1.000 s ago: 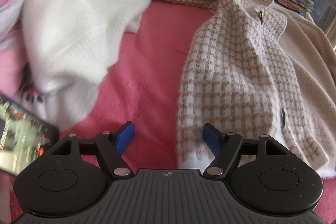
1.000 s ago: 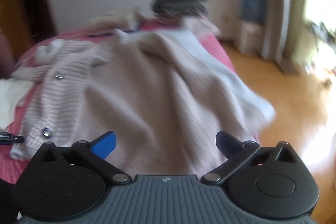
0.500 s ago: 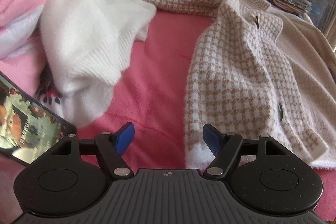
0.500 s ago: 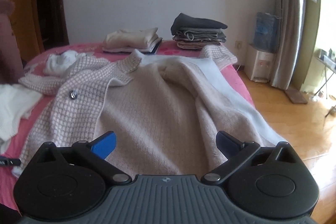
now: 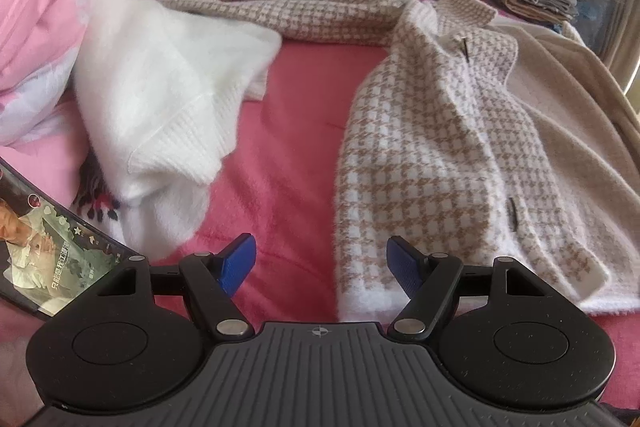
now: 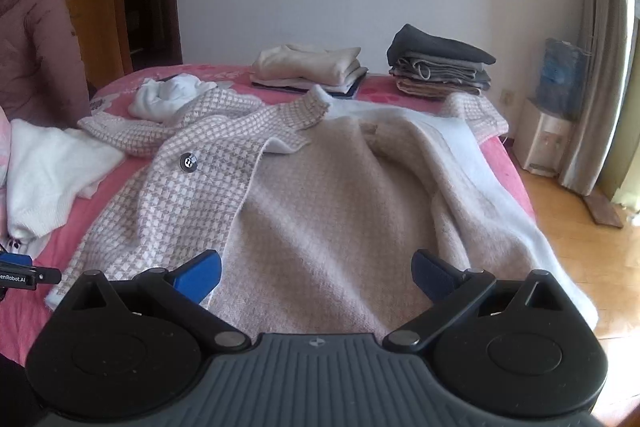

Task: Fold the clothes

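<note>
The left gripper [image 5: 321, 259] is showing blue pads [image 5: 237, 262] on black linkage arms, silver pivot screws behind them, twin round discs flanking a ribbed grey body with a crosshair mark. The right gripper [image 6: 316, 277] is looking identical.

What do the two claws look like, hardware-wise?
Identical builds. The left claw and the right claw each have blue finger pads on black linkage arms with silver pivot pins, two round black housings and a ribbed grey body bearing a small crosshair mark. No cables or sleeves are visible.

"enRobot.AI", cut off at its start, on the left gripper [image 6: 16, 277]; unreadable characters on a phone screen [image 5: 48, 267]
</note>
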Tool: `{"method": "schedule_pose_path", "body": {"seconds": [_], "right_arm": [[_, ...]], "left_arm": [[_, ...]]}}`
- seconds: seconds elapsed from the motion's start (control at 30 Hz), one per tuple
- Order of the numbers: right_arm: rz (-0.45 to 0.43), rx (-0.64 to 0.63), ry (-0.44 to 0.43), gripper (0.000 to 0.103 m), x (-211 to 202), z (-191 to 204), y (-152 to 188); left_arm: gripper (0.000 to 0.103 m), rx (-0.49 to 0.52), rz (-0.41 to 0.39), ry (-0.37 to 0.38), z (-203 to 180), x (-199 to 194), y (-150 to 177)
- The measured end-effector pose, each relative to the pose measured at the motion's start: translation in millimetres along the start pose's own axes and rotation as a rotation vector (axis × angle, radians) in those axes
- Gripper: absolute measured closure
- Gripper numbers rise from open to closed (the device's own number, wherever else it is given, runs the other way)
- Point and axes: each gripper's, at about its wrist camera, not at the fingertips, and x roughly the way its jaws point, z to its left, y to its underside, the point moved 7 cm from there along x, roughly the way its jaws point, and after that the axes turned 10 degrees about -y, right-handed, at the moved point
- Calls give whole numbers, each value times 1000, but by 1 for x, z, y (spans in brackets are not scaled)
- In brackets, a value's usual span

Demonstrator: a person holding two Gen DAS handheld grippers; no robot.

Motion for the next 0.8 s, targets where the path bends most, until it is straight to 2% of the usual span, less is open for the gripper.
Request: {"method": "schedule_pose_path", "body": {"seconds": [0.33, 0.57, 0.7, 0.8], "right_arm": [[-102, 16, -88, 0, -38, 13, -16], [-192, -14, -117, 0, -68, 9, -54], [-179, -28, -115, 1, -59, -2, -73], [-128, -13, -119, 4, -31, -15, -78]], "left_arm": [[30, 33, -72, 52, -33, -24, -11], [30, 64, -136, 91, -61, -26, -31], [30, 69, -116, 112, -73, -8, -40], [30, 102, -108, 103, -79, 8, -42]]}}
